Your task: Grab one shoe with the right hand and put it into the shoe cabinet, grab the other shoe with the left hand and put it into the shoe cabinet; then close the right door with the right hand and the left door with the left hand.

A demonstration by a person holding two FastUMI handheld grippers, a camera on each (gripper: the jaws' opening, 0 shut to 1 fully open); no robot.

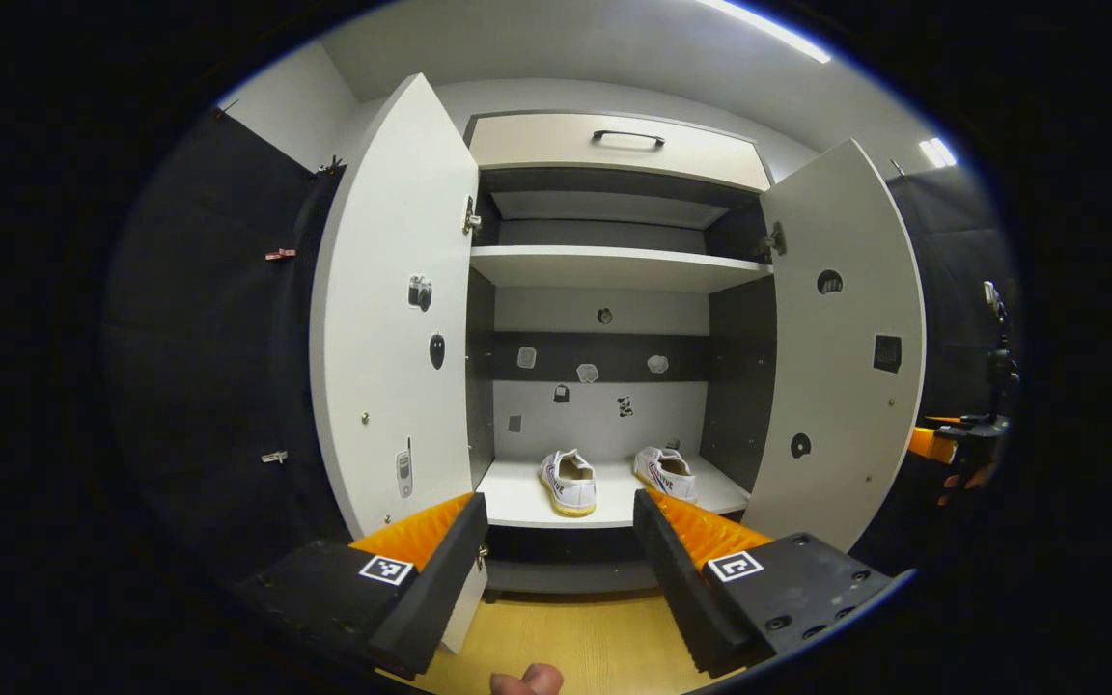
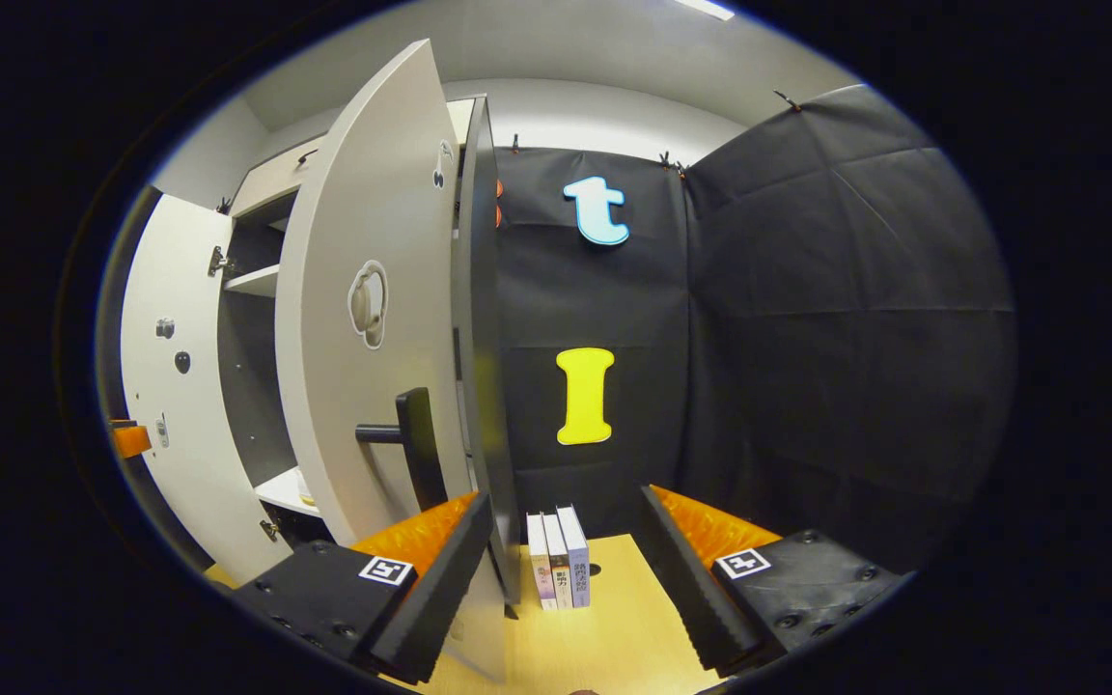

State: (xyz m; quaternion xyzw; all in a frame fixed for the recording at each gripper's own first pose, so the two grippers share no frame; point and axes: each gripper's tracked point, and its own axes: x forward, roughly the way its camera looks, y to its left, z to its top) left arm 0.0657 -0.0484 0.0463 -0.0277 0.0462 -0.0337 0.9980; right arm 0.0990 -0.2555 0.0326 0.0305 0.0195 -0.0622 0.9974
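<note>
Two white shoes stand side by side on the bottom shelf (image 1: pixel 517 502) of the white shoe cabinet, the left shoe (image 1: pixel 569 480) and the right shoe (image 1: pixel 667 472), heels toward me. Both doors stand wide: the left door (image 1: pixel 392 319) and the right door (image 1: pixel 846 338). My left gripper (image 1: pixel 561 579) is open in front of the shelf, short of the shoes, with nothing between its fingers. My right gripper (image 2: pixel 566 579) is open too, just outside the right door (image 2: pixel 363 319), near its black handle (image 2: pixel 416 444). The far edge of the left gripper view also catches that right gripper (image 1: pixel 947 449).
A closed drawer (image 1: pixel 614 145) tops the cabinet, above an upper shelf (image 1: pixel 614 265). Three books (image 2: pixel 558 558) stand upright on the wooden floor (image 2: pixel 614 627) beside the cabinet, against the black cloth wall. A stand (image 1: pixel 998 376) rises at the right.
</note>
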